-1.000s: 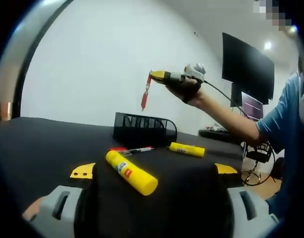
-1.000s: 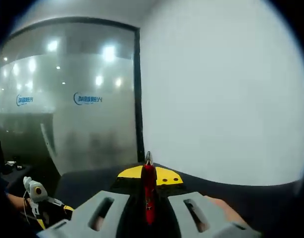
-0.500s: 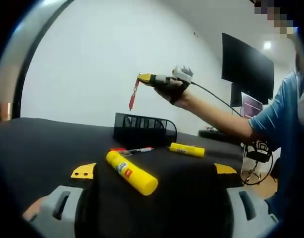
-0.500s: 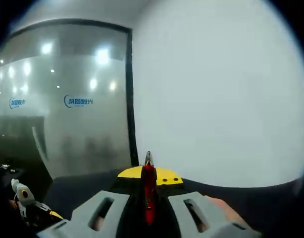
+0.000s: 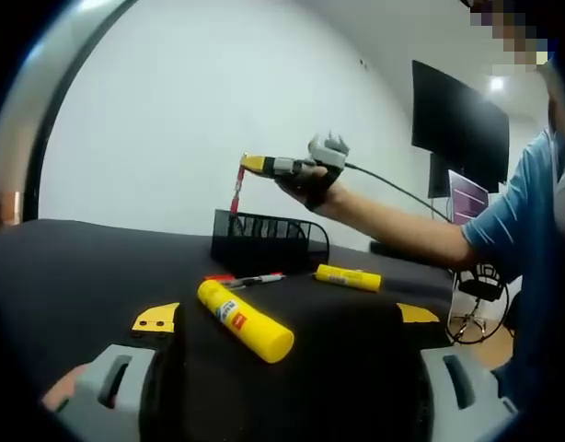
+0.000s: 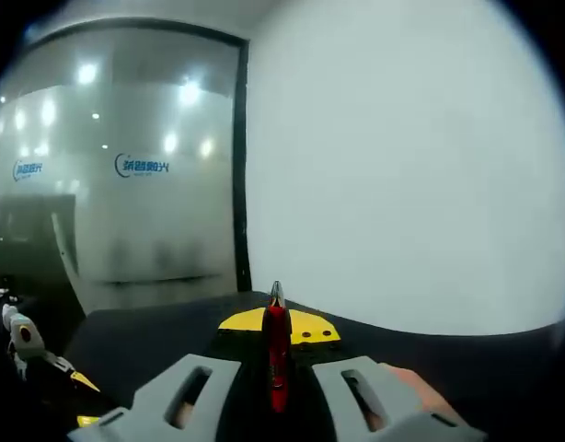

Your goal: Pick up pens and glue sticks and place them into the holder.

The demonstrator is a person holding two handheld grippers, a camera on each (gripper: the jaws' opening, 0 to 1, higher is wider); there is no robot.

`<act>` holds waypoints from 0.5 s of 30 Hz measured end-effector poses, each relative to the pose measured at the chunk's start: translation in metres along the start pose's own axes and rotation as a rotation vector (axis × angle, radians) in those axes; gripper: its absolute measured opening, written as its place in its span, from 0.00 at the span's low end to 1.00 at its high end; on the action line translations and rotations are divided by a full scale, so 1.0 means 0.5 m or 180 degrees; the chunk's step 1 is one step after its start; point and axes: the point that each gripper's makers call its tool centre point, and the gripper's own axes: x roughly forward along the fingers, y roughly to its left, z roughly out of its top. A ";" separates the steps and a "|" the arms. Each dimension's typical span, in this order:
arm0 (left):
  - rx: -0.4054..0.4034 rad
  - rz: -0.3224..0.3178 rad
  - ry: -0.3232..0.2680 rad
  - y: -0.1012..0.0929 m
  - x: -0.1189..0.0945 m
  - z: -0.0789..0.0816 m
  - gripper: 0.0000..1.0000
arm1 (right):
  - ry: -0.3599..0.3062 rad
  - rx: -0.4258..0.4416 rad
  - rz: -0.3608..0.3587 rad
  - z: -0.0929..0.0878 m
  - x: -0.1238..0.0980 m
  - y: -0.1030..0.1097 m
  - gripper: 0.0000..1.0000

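Holding a red pen (image 6: 277, 354) clamped between its jaws, our right hand-held gripper (image 5: 248, 165) sits at upper centre of the left gripper view, above the near left corner of the black mesh holder (image 5: 269, 242). The pen hangs nearly upright there, long axis running down-frame, lower tip close over the holder's rim, which we judge suits a straight drop inside. Our left hand-held gripper (image 5: 282, 322) stands wide and holds nothing, low over the black surface (image 5: 71, 267). Ahead of it a yellow glue stick (image 5: 244, 320) lies slanting toward lower right; another pen (image 5: 245, 279) and a second glue stick (image 5: 348, 277) lie before the holder.
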 end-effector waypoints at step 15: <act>0.0014 0.0006 -0.0006 -0.007 0.001 -0.002 0.88 | 0.0156 -0.0060 -0.0081 -0.055 -0.006 0.001 0.04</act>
